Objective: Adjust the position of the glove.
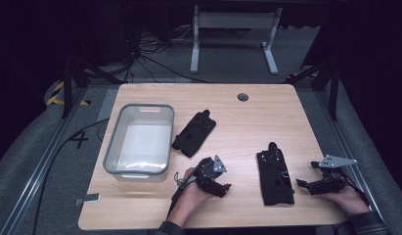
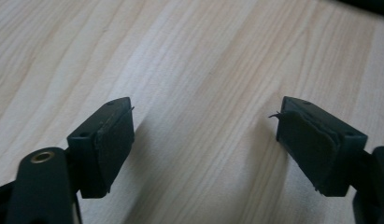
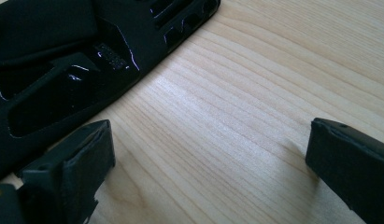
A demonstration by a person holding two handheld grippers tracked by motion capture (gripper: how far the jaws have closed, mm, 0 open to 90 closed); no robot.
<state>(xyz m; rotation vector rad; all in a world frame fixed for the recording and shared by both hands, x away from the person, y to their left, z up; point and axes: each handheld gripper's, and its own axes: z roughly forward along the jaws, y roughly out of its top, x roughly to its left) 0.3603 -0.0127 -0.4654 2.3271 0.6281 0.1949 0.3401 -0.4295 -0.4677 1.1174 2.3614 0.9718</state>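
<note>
While both grippers rest low on the desk [image 1: 247, 122], the left gripper [image 1: 226, 187] and right gripper [image 1: 301, 183] hold their fingers released, grasping nothing. Between them lies one black glove [image 1: 275, 176]; farther off, a second glove [image 1: 194, 132] lies beside the grey bin [image 1: 138, 171].

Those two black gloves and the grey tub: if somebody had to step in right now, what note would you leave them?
Left gripper: open, holding nothing, low over bare wood between the two gloves.
Right gripper: open, holding nothing, just right of the near glove, not touching it.
Far glove: flat on the table, just right of the grey tub.
The tub holds no glove; only something pale shows at its bottom.
Done: nothing that shows; both gloves lie loose on the wood.
Left: probably pick up each glove and put it in the tub, near one first since the right gripper is beside it.
</note>
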